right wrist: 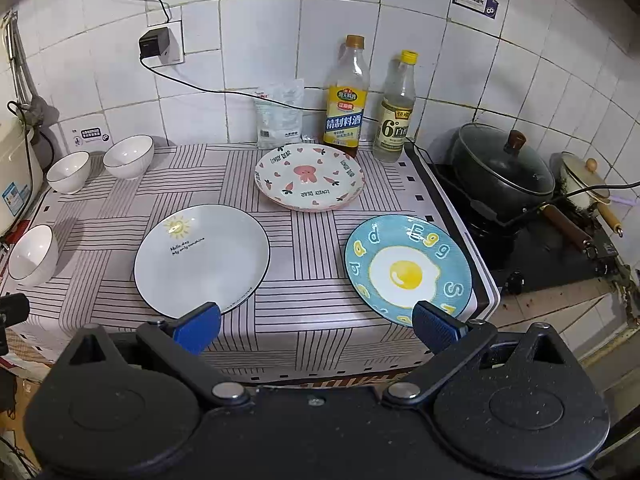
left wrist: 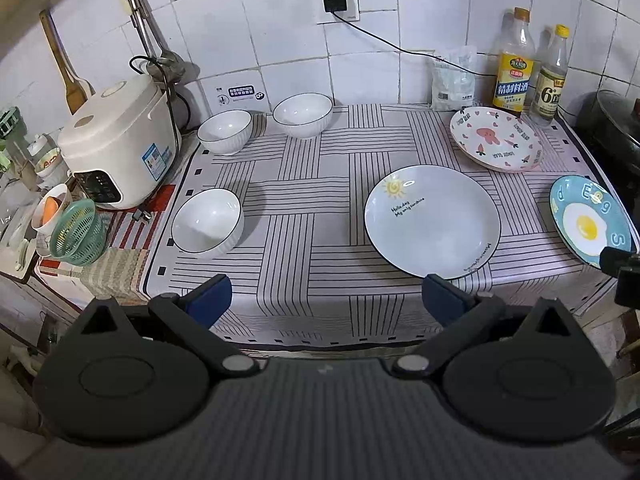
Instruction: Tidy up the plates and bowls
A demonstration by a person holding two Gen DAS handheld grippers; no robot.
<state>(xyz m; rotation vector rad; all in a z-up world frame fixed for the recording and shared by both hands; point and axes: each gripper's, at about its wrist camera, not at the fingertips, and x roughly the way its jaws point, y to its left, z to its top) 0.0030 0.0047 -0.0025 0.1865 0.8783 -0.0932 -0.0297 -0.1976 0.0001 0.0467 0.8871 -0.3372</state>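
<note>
**Plates and bowls spread over a striped cloth, both claws spread wide**

A striped cloth is seen covering the worktop across the middle of both views. At the left edge of the left wrist view a white rice cooker is set beside it; at the right of the right wrist view a dark lidded pan is seen on a stove.

The white sun plate is laid flat at lower centre-left of the right wrist view, its printed lines running up toward the right. The blue egg plate is laid flat at lower right, close to the cloth's right edge. The pink bear plate is stacked on another plate at centre, just in front of two bottles.

Three white bowls are stood upright, mouths up: the near bowl at centre left of the left wrist view, the two far bowls side by side at the wall.

The left gripper and the right gripper are held wide apart, nothing between the blue pads, both angled down over the cloth's near edge.
</note>
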